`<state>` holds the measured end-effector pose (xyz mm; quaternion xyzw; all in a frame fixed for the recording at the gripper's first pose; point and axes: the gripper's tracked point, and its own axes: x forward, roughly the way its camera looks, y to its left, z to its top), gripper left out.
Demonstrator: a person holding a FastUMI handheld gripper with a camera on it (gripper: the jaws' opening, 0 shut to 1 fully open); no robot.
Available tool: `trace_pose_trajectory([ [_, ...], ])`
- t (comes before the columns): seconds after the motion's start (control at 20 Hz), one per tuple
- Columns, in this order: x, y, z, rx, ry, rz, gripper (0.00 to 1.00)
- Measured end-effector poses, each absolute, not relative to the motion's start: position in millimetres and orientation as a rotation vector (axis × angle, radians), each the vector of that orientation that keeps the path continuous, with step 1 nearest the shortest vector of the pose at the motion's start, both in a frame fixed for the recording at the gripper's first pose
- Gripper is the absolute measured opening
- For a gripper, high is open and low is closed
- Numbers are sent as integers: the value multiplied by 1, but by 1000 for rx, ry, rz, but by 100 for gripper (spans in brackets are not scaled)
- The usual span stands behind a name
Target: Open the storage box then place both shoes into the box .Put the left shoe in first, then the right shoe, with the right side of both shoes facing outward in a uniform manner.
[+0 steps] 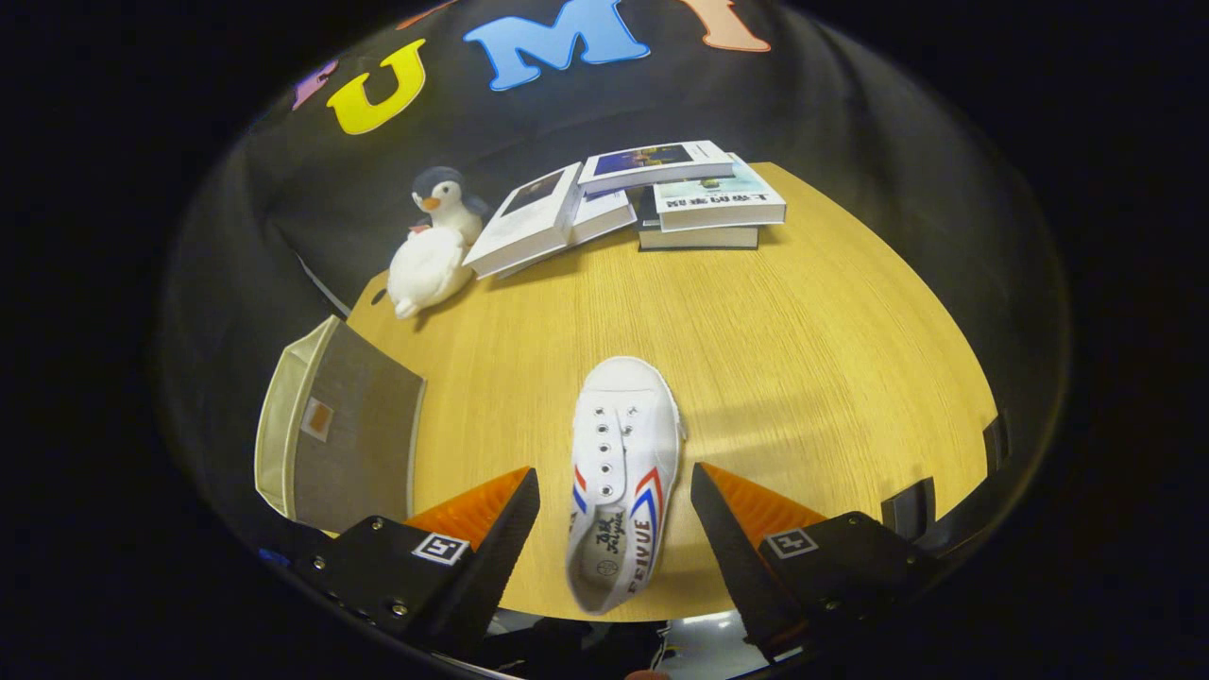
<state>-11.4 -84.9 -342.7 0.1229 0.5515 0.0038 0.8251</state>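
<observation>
The gripper (614,482) has two wedge-shaped fingers (491,515) with ribbed inner faces that taper to points. Each is mounted on a black angular block fastened with small silver screws, and each block carries a square black-and-white marker tag on top.

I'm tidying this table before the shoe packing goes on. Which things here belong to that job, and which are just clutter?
For the job: white canvas shoe, lying between the open jaws of the gripper; grey storage box beside it.

Clutter: plush penguin; books at the table's far end.
</observation>
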Motion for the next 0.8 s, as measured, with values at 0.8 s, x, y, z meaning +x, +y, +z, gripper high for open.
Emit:
trace_pose_trajectory([
  [0.8,-22,-98,-414,145,1321,35,98],
])
